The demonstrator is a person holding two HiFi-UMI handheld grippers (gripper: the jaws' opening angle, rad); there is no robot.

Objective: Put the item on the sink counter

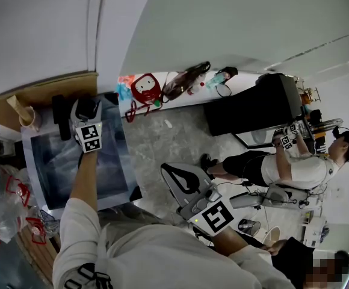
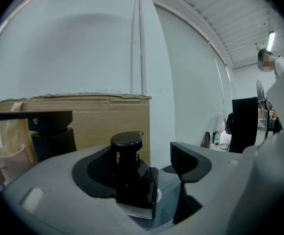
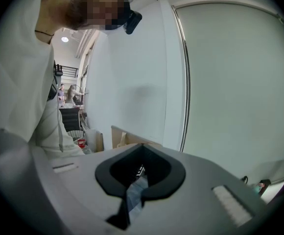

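A small black bottle (image 2: 130,177) with a round cap and a white label stands upright on the steel sink counter (image 1: 29,146). My left gripper (image 2: 149,168) is open around it. The bottle sits close to the left pad (image 2: 94,169), and a clear gap separates it from the right pad (image 2: 188,161). In the head view the left gripper (image 1: 85,108) reaches over the counter's far end, in front of a cardboard panel (image 1: 42,92). My right gripper (image 1: 173,174) hangs over the floor, shut with nothing in it; its tips (image 3: 128,199) meet.
A cream mug (image 1: 27,117) and a black block (image 1: 60,117) stand on the counter left of the bottle. The sink basin (image 1: 60,161) lies nearer me. Clear plastic bags (image 1: 0,200) sit at the left. Another person (image 1: 295,168) sits at the right beside a black cabinet (image 1: 253,107).
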